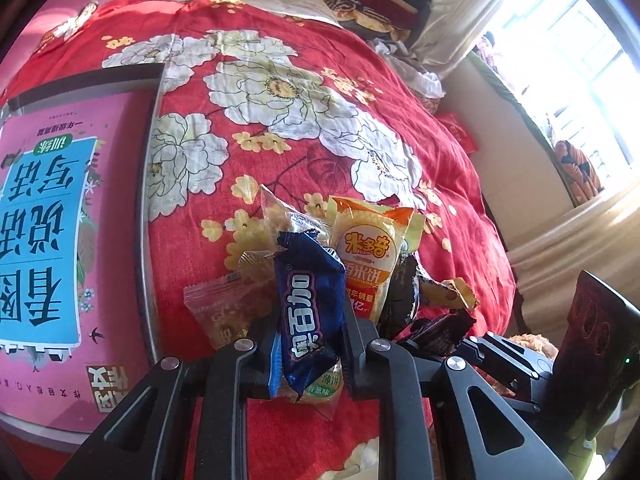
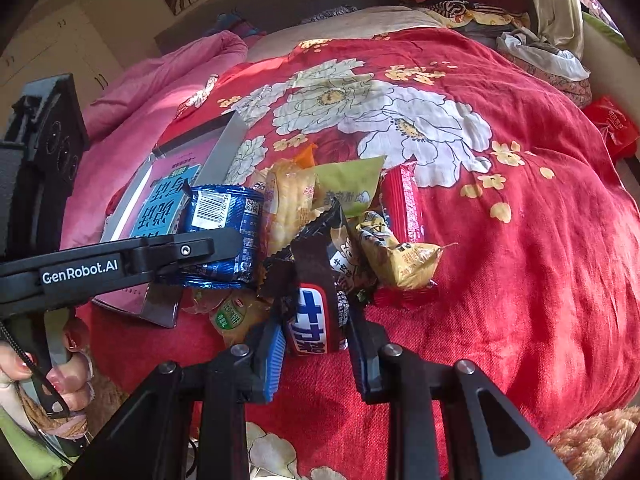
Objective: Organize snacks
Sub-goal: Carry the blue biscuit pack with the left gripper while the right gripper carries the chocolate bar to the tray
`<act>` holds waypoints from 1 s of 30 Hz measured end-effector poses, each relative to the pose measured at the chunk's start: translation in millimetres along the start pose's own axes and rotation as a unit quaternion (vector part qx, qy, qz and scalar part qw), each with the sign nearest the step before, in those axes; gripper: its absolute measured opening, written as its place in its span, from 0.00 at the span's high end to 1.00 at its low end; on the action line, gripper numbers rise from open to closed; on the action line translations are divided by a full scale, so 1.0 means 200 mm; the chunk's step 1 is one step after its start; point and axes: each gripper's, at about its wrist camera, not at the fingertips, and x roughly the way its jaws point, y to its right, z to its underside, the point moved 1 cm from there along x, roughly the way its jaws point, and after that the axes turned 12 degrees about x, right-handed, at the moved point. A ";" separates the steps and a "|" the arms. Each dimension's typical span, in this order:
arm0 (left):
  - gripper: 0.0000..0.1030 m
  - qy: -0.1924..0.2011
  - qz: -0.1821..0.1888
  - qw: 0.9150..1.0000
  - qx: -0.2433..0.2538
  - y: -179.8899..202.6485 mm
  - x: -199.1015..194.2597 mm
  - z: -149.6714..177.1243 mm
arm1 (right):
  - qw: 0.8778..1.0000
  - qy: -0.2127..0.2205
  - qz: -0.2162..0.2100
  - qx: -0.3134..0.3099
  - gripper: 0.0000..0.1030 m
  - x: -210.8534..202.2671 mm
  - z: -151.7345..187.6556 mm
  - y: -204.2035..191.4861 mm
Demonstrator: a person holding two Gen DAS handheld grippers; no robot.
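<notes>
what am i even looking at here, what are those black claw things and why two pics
The black claws are handheld two-finger grippers, one in each of a person's hands, each with a fisheye camera looking along its fingers. That explains the two pictures. The left gripper is closed on a blue snack packet. The right gripper is closed on a dark chocolate bar. Both are over a pile of snacks on a red floral bedspread. Beside the pile lies a pink book in a tray.

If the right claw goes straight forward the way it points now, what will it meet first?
The right claw already holds a brown Snickers bar. Straight ahead lies the snack pile; probably the gold-wrapped snack or the cracker pack comes first, though depth is unclear.
</notes>
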 end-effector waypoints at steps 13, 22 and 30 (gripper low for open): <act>0.78 0.047 0.015 0.998 -0.027 -0.12 -0.28 0.00 | 0.998 0.046 -0.045 -0.024 0.72 -0.11 -0.01 -0.09; 0.78 0.064 -0.008 0.997 -0.050 -0.29 -0.45 0.09 | 0.995 0.059 -0.058 -0.054 0.72 -0.14 0.01 -0.18; 0.78 0.075 -0.049 0.993 -0.073 -0.45 -0.60 0.22 | 0.993 0.058 -0.068 -0.079 0.72 -0.14 0.04 -0.28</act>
